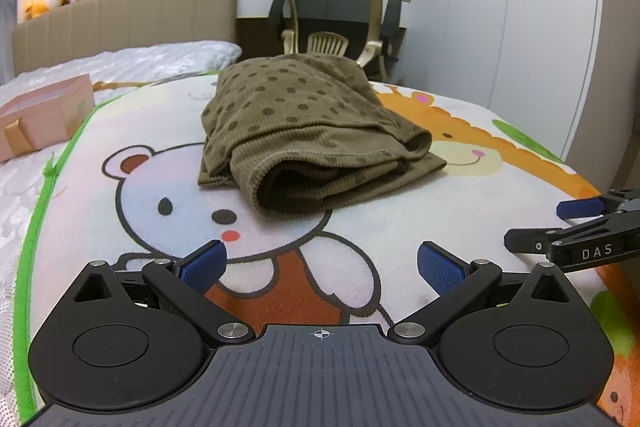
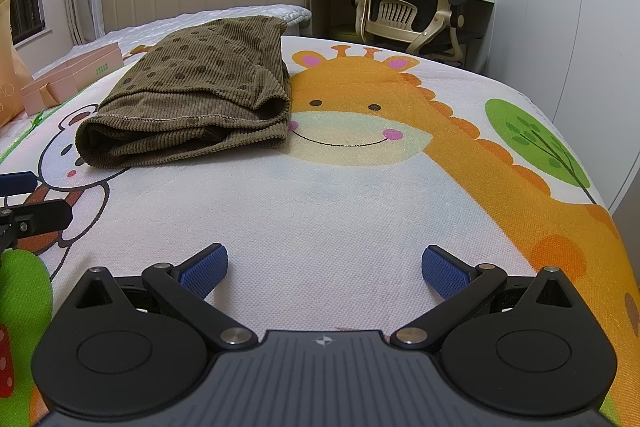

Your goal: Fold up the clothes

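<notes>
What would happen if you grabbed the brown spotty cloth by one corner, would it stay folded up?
Probably not. The cloth looks soft and ribbed, and its layers already sag and curl open at the near edge, so it would likely flop and unfold. It seems light and thin. On the fuzzy mat it would probably drag and bunch rather than slide.

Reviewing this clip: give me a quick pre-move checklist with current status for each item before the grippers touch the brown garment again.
1. Left gripper open and empty: ok.
2. Right gripper open and empty: ok.
3. Brown dotted garment lies folded on the blanket: ok.
4. Fold neat: not ok, near edge bulges open.
5. Grippers apart from the garment: ok.
6. Pink box clear of the garment: ok.
</notes>
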A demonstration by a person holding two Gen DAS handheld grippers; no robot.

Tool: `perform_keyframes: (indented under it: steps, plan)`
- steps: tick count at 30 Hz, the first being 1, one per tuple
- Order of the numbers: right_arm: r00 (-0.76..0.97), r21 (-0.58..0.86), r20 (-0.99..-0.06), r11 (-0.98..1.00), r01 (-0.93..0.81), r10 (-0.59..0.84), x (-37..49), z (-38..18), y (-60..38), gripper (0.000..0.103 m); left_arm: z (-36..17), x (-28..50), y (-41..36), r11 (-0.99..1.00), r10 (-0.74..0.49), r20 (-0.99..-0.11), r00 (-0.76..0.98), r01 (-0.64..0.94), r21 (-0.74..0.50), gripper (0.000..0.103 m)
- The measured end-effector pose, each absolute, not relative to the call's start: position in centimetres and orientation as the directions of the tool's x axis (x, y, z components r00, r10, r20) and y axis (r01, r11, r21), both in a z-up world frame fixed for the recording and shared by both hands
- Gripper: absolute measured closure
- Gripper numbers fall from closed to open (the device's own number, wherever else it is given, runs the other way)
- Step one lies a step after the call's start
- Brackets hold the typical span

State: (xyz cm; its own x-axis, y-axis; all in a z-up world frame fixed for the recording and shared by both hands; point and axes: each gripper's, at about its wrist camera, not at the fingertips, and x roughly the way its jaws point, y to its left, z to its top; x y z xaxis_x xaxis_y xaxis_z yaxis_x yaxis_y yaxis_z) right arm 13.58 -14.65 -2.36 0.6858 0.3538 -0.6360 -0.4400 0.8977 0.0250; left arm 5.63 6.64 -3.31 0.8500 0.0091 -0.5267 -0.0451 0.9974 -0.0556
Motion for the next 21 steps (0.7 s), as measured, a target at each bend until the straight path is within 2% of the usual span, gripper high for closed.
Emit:
perform_keyframes:
  steps: [21]
  plan:
    - [0.688, 0.023, -0.636, 0.899, -0.437, 0.35, 13.61, -2.39, -14.53, 0.0, -3.3, 5.64, 6.5, 0.997, 0.03, -0.524, 0.851, -0.06, -0.039, 0.0]
